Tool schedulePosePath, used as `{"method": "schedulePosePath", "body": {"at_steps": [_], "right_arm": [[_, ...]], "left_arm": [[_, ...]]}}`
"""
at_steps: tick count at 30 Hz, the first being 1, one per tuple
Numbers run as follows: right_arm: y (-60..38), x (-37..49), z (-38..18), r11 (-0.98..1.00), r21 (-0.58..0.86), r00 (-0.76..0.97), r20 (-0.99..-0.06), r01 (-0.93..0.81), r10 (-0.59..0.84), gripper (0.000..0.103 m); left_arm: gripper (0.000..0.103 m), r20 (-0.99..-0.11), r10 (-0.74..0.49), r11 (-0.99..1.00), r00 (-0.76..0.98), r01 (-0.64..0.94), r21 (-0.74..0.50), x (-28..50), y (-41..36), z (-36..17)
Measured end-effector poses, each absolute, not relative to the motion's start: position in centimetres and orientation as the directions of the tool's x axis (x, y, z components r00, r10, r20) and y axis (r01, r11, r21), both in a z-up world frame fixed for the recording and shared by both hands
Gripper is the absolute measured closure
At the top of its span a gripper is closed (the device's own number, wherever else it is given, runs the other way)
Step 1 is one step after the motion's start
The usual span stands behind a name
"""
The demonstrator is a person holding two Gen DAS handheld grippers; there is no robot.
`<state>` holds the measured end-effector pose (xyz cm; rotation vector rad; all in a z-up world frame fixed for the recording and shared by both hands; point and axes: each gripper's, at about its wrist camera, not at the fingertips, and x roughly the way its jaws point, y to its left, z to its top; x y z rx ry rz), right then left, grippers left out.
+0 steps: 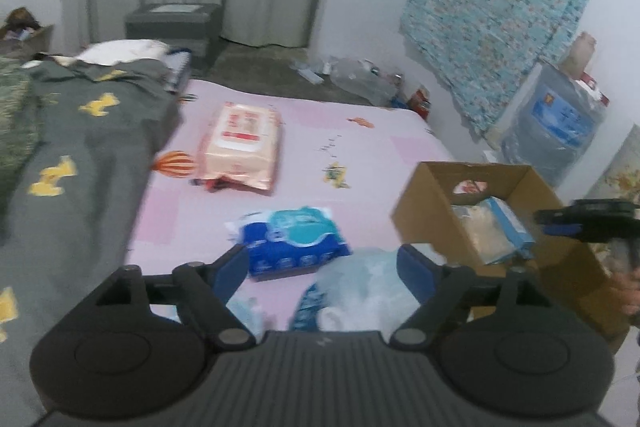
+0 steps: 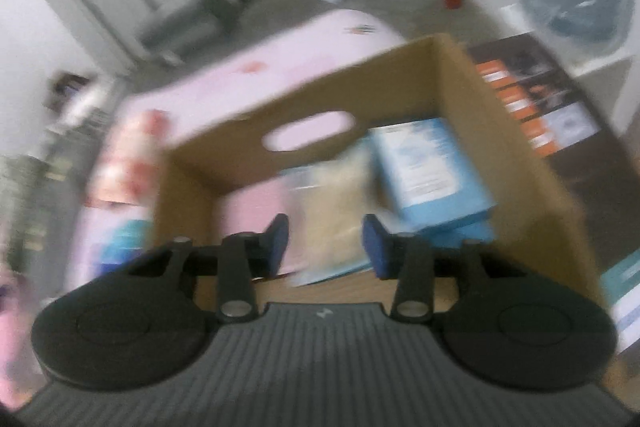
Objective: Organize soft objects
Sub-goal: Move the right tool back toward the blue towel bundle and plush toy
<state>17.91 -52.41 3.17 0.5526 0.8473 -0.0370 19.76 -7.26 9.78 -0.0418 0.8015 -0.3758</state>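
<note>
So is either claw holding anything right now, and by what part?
Nothing is held. The left claw stands open over a pale plastic pack; the right claw is open above the cardboard box, pads clear of its packs.

Blue wipes pack (image 1: pixel 294 241) lies flat near cardboard box (image 1: pixel 424 211) holding packets.

Below me spreads the bed with its pale pink printed sheet (image 1: pixel 360 147). On it lie a peach-and-red wipes pack (image 1: pixel 242 145), a blue-and-teal wipes pack (image 1: pixel 290 241), a crumpled pale blue plastic pack (image 1: pixel 360 291), a grey blanket with yellow shapes (image 1: pixel 80 155) along its left side, and an open brown cardboard box (image 1: pixel 424 215) at its right edge.
</note>
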Motion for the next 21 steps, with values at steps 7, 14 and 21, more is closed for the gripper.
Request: {"method": "schedulePosePath", "body": {"at_steps": [7,14,21], "right_arm": [[-46.5,14.4,5.7,0.727,0.683,0.703,-0.551,0.071,0.449,0.050],[-38.1,14.4,6.4,0.651,0.755,0.619,-0.478,-0.071,0.623,0.050],[-30.7,15.7,5.4,0.578,0.806,0.503,-0.451,-0.125,0.738,0.050]], "left_arm": [[0.016,-0.686,-0.255,0.965,0.681,0.222,-0.138,16.2,-1.6,10.3],[0.016,-0.697,-0.205,0.978,0.687,0.167,-0.122,12.5,2.4,8.5],[0.022,-0.722,-0.178,0.983,0.669,0.156,-0.097,10.1,3.5,5.3]]}}
